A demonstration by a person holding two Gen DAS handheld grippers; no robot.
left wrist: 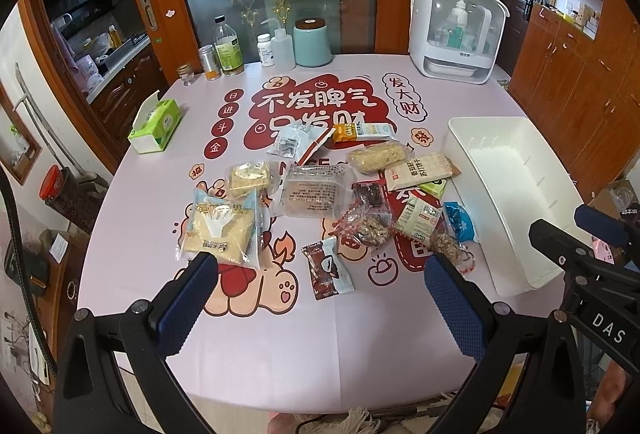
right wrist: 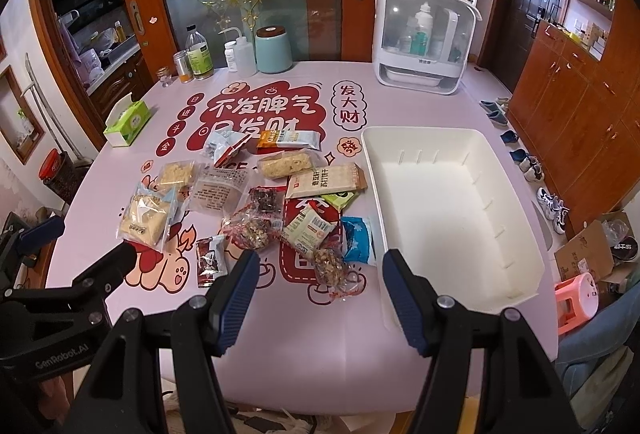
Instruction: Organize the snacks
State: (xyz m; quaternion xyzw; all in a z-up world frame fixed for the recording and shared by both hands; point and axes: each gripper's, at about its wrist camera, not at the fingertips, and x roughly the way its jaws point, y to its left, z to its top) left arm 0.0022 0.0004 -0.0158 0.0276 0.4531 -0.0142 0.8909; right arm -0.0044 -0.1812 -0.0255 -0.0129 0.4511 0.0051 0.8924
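Wood-panelled doors and cabinets ring a pink printed tabletop (right wrist: 320,338) in a home dining area. Along its far edge stand a white cabinet (right wrist: 420,41) with a clear front, a teal canister (right wrist: 273,49), bottles and jars; a green tissue box (right wrist: 127,121) sits at the far left. An empty white bin (right wrist: 448,209) lies on the right side, its long wall just beside the snacks. Those snacks (right wrist: 256,201) are spread loose across the middle of the tabletop, none in the bin: a bread pack (left wrist: 218,230) at the left, a cracker pack (right wrist: 326,181) near the bin, a blue packet (right wrist: 358,240) just beside the bin's wall, and a dark sachet (left wrist: 328,270) nearest the cameras. Both tools hover above the near edge, pointing down at the pile. The left gripper (left wrist: 320,290) has its jaws spread wide and holds nothing. The right gripper (right wrist: 316,286) likewise stands open and empty, between the pile and the bin.
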